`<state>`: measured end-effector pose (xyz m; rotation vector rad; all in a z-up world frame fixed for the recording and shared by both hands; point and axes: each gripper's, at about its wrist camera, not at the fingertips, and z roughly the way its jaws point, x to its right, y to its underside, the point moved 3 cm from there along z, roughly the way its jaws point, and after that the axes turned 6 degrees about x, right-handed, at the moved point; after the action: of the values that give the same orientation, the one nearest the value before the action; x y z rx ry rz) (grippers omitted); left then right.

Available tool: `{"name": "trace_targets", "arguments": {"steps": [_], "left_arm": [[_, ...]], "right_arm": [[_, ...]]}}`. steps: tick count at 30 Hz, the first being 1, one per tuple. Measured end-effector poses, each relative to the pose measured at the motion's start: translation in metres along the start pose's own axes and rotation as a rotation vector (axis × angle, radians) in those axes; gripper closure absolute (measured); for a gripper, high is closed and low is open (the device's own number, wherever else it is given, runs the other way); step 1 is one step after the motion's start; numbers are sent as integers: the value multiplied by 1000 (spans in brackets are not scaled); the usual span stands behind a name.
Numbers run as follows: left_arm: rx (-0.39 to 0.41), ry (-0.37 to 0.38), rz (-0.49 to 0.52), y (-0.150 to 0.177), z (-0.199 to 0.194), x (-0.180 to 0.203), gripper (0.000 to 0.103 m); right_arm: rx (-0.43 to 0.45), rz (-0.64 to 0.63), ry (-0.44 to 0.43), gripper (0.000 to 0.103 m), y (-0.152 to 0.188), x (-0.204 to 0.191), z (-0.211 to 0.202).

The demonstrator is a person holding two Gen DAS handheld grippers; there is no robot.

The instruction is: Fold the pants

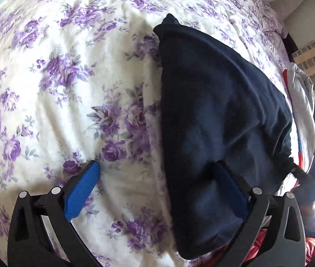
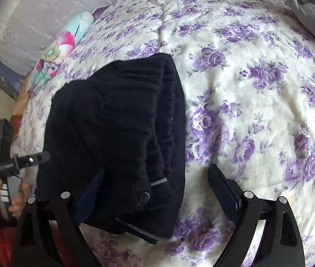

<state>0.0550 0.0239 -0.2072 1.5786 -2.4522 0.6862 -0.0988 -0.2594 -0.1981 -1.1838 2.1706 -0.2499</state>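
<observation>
From my left tool I see its two blue-padded fingers spread wide apart. The dark navy pants lie folded into a thick bundle on the bed, which is covered with a white quilt printed with purple roses. The left tool's right-hand finger is over the near edge of the pants and the other finger is over bare quilt just beside them; nothing is pinched between the two, though I cannot tell whether the finger over the pants touches the cloth.

From my right tool the picture is mirrored: its fingers are also wide open, one over the quilt beside the pants, the other hidden behind the near edge of the bundle. It grips nothing. The ribbed waistband lies on top of the pants here, and a flat dark drawstring trails from the near edge onto the quilt.

Beyond the pants on the far side of the bed, the right wrist view shows a bright pillow with pink and teal patterns. Past the pants' left edge in that same view, the other handheld tool is gripped by a hand in a red sleeve.
</observation>
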Motion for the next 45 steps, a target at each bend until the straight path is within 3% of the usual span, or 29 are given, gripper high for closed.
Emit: {"name": "trace_targets", "arguments": {"steps": [2, 5, 11, 17, 21, 23, 25, 29, 33, 39, 40, 42, 44, 45], "left_arm": [[-2, 8, -21, -1, -1, -1, 4], [-3, 78, -72, -2, -3, 0, 5], [7, 135, -82, -2, 0, 8, 5], [25, 140, -101, -3, 7, 11, 5], [27, 90, -74, -5, 9, 15, 4], [24, 57, -64, -5, 11, 19, 4], [25, 43, -70, -5, 12, 21, 4], [12, 61, -107, -7, 11, 28, 5], [23, 200, -103, -7, 7, 41, 6], [16, 165, -49, -9, 21, 43, 5], [18, 161, -46, -11, 21, 43, 4], [18, 149, -38, -11, 20, 44, 5], [34, 147, -54, -11, 18, 41, 6], [45, 148, -58, -12, 15, 42, 9]], "right_arm": [[53, 26, -96, 11, -7, 0, -11], [15, 104, -188, 11, -20, 10, -5], [-11, 260, -276, 11, -40, 31, 22], [-41, 227, -368, 17, -46, 22, 37], [-41, 159, -380, 17, -44, 17, 41], [-38, 109, -390, 11, -43, 11, 41], [-18, -23, -384, 3, -36, -3, 39], [43, -254, -269, 3, -19, -25, 41], [17, -172, -326, 3, -28, -17, 42], [-3, -120, -363, 3, -32, -13, 44], [-7, -107, -361, 4, -33, -11, 44], [-12, -38, -349, 17, -35, -2, 41], [-19, 36, -378, 37, -37, 5, 36], [-15, 21, -371, 39, -36, 5, 33]]}}
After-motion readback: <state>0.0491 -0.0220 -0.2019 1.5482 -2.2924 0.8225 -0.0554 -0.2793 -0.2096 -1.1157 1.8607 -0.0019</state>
